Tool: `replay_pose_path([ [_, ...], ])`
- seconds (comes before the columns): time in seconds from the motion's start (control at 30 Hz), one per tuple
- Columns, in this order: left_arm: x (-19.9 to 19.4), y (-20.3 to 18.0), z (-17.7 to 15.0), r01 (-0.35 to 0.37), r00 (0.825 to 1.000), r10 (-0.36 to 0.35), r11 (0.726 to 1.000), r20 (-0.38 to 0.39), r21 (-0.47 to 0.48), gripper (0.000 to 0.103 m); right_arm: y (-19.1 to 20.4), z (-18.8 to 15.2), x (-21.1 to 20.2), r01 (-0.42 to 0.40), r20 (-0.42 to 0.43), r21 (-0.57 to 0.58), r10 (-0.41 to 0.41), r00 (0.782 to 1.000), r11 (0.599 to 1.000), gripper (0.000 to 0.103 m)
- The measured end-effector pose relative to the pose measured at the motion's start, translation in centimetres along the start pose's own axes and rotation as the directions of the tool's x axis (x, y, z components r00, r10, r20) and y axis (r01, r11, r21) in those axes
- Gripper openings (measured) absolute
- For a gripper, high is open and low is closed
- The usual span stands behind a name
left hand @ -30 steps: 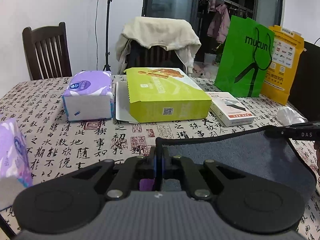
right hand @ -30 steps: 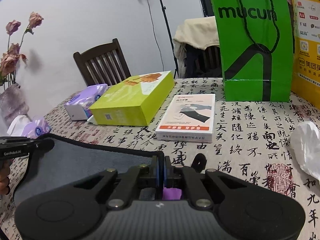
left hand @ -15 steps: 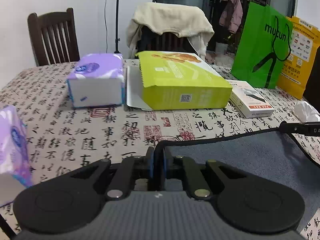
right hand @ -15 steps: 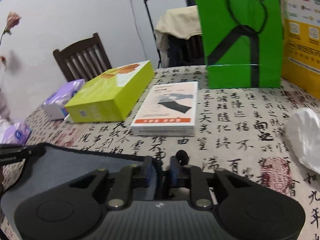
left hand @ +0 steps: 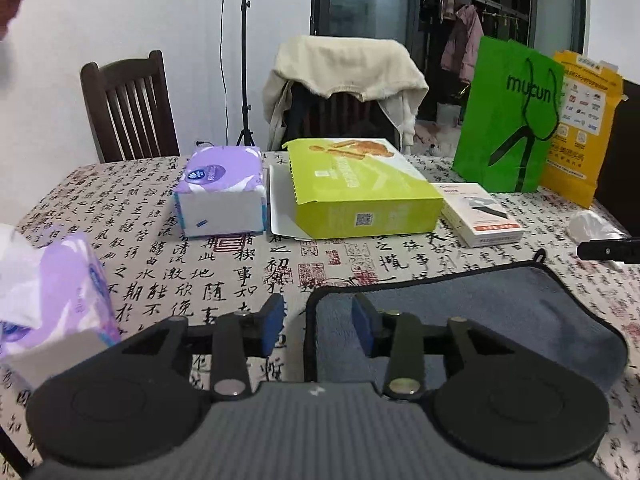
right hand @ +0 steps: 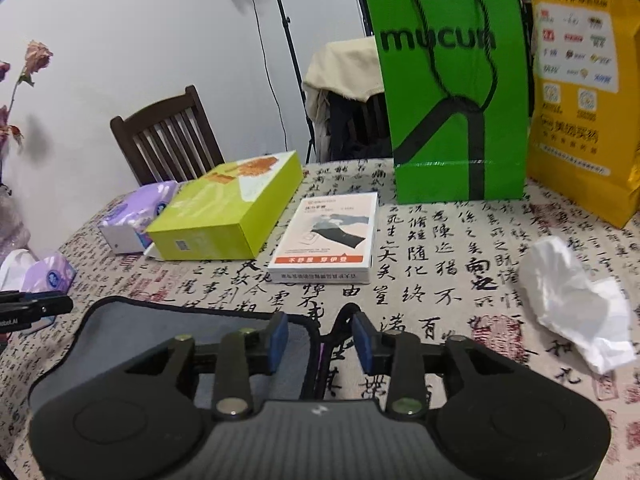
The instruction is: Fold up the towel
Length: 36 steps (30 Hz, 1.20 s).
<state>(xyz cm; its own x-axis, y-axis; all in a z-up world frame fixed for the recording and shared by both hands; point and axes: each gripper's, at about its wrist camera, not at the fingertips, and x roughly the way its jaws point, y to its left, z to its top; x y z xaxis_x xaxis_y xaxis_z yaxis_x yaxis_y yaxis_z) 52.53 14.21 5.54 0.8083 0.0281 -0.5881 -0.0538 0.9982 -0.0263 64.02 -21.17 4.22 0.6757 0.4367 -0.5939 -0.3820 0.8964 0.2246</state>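
The grey towel [left hand: 480,312] with a black edge lies flat on the table, folded over. In the left wrist view my left gripper [left hand: 318,322] is open, its jaws standing either side of the towel's near left corner. In the right wrist view the towel [right hand: 168,328] lies to the left, and my right gripper [right hand: 318,336] is open over its right corner with the hanging loop. Neither gripper holds anything. The other gripper's tip shows at each view's edge [left hand: 608,249].
On the calligraphy-print tablecloth [left hand: 160,264] stand a yellow-green box [left hand: 360,192], a purple tissue pack [left hand: 220,192], a second tissue pack [left hand: 52,300], a white flat box [right hand: 324,236], a green bag [right hand: 452,92], a yellow bag [right hand: 580,88] and a crumpled white tissue [right hand: 576,304].
Both grippers were shut on the towel's corners and carried them forward; now both have opened and let go, and the towel lies flat.
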Motion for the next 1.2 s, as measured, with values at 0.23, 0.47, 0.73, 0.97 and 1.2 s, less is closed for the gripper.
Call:
replay_pose_path([
  [0.23,-4.7,-1.0,-1.1,0.001,0.999,-0.002,1.000,0.040,0.016,0.060,0.9,-1.0,-4.6,0.009,0.032,-0.005,-0.009,0.999,1.000,0.065],
  [0.47,-8.7,-2.2,-2.6,0.010,0.998,-0.012,1.000,0.068,0.025,0.073,2.0,-2.7,-8.4,0.011,0.058,-0.033,-0.009,0.998,0.999,0.075],
  [0.73,-11.9,-3.4,-5.0,-0.008,0.992,0.004,1.000,0.124,0.024,0.086,2.3,-5.8,-11.0,0.021,0.072,-0.027,-0.019,0.997,0.999,0.087],
  [0.97,-14.4,-3.8,-6.8,-0.020,0.985,0.016,1.000,0.170,0.023,0.092,2.9,-8.0,-13.9,0.026,0.116,-0.045,-0.021,0.993,0.999,0.091],
  [1.2,-17.6,-4.1,-9.1,-0.011,0.972,0.010,1.000,0.235,0.003,0.096,4.3,-11.4,-17.1,0.034,0.163,-0.111,-0.016,0.987,0.993,0.093],
])
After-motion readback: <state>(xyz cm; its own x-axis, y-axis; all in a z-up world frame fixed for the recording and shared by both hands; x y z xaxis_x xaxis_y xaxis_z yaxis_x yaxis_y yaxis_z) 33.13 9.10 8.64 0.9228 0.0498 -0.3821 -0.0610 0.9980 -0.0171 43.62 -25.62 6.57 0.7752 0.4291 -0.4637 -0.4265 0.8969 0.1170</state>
